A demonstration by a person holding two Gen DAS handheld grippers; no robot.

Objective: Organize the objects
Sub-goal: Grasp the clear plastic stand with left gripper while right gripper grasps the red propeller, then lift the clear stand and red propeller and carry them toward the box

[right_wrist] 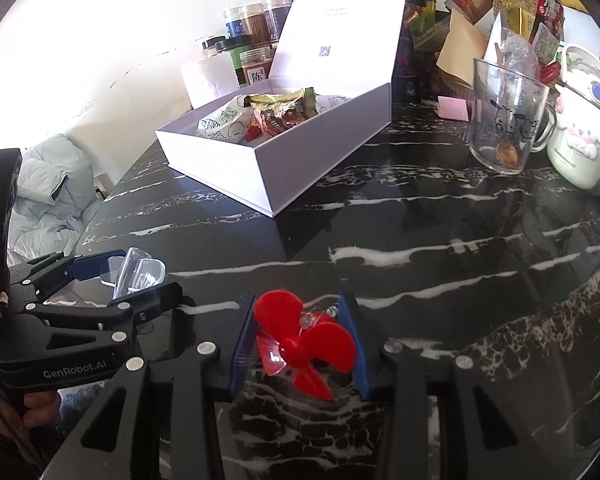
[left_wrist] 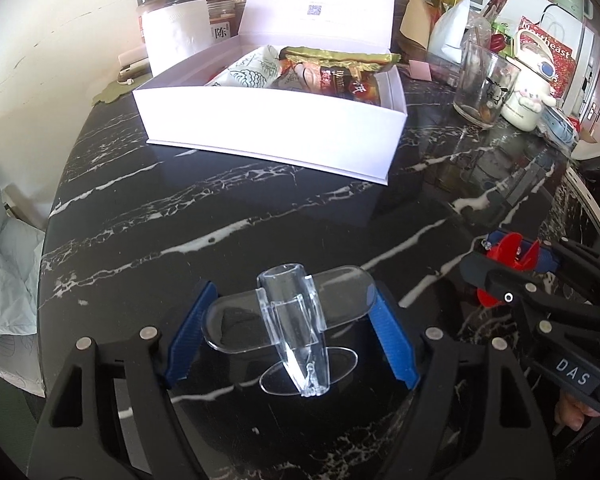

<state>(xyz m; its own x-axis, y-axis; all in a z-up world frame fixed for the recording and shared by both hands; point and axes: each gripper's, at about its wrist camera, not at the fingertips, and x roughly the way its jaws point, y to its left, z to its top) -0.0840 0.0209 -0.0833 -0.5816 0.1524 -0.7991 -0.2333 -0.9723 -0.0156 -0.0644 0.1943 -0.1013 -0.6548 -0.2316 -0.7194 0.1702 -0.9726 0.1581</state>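
Tabletop [left_wrist: 260, 208]: black marble w/ white veins, glossy, cluttered at far edge. White box [left_wrist: 276, 128], lid up, sits mid-tabletop well beyond both tongs; snack packets [left_wrist: 332, 76] already inside, so judged the drop point. Glass mug [right_wrist: 504, 120] and cartoon mug [right_wrist: 580, 144] stand near box on its right. Left tongs [left_wrist: 292, 328] set fairly wide, pads bearing on wing tips of clear plastic plane [left_wrist: 292, 328], a see-through toy: tube body, flat rounded wing, small tail, nose pointing at camera. Right tongs [right_wrist: 300, 344] narrower, closed on red propeller [right_wrist: 300, 344], a bright red piece w/ clear bit behind the hub; both items low over tabletop's near edge. Risks, judged: plane gripped only at thin slick wing tips, so could pivot or slip in transit; propeller blades likely flex, grip may shift; box wall could catch a low carry; glass mug near path of right tongs.
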